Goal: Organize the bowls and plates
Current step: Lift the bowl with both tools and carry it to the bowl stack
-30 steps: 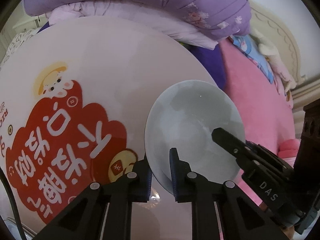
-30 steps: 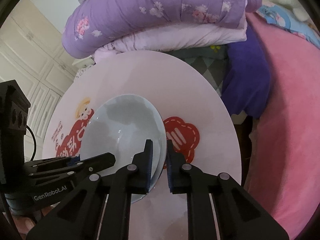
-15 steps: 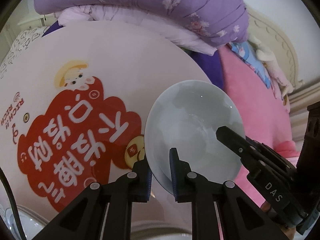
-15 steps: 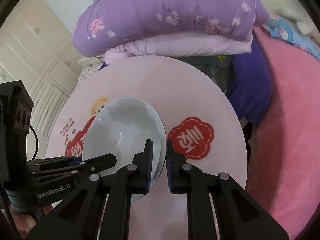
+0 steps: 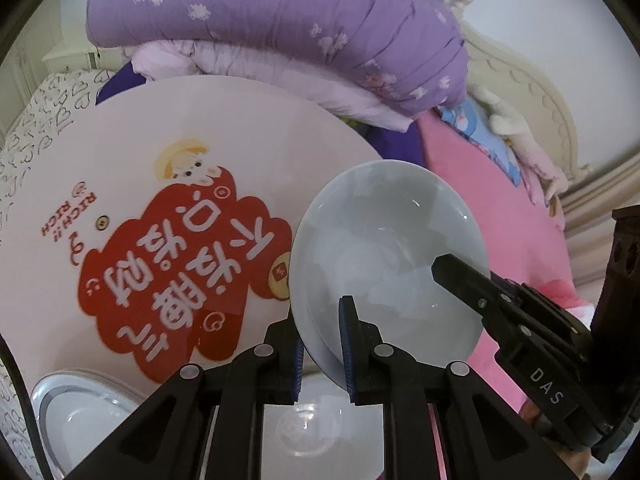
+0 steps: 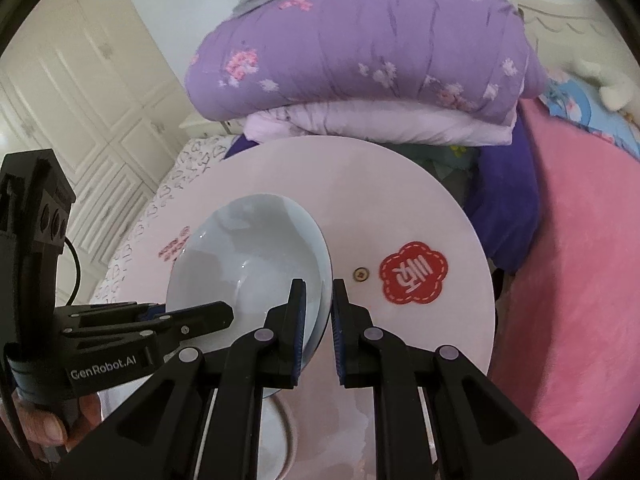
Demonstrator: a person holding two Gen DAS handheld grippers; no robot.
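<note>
Left wrist view, from left to right: a pale glass dish (image 5: 80, 412) sits at the lower left edge of a round pale pink table (image 5: 200, 120) printed with a large red cloud-shaped sticker (image 5: 172, 280) bearing white characters. Directly below the camera, partly hidden behind the gripper arms, a shallow clear glass bowl (image 5: 312, 428) rests on the table. The black left gripper (image 5: 320, 344), with blue-lined pads, is nearly closed and pinches the near rim of a pale blue-grey glazed ceramic bowl (image 5: 384, 248). The bowl is tilted up toward the camera and held clear of the table. At the right, the black right gripper (image 5: 460, 276) reaches in and clamps the bowl's opposite rim. Behind the table lies a folded purple floral quilt (image 5: 280, 20), with a pink blanket (image 5: 500, 208) to its right.

Right wrist view, from left to right: white panelled cupboard doors (image 6: 80, 100) fill the background. A hand (image 6: 44, 428) grips the left gripper's handle at the lower left, and its fingers (image 6: 212, 314) close on the bowl's (image 6: 248, 264) left rim. In the centre, the right gripper (image 6: 318, 320) is almost shut on the bowl's right rim. A small red flower-shaped sticker (image 6: 414, 278) lies on the table (image 6: 400, 200) to the right, well apart from the bowl.
</note>
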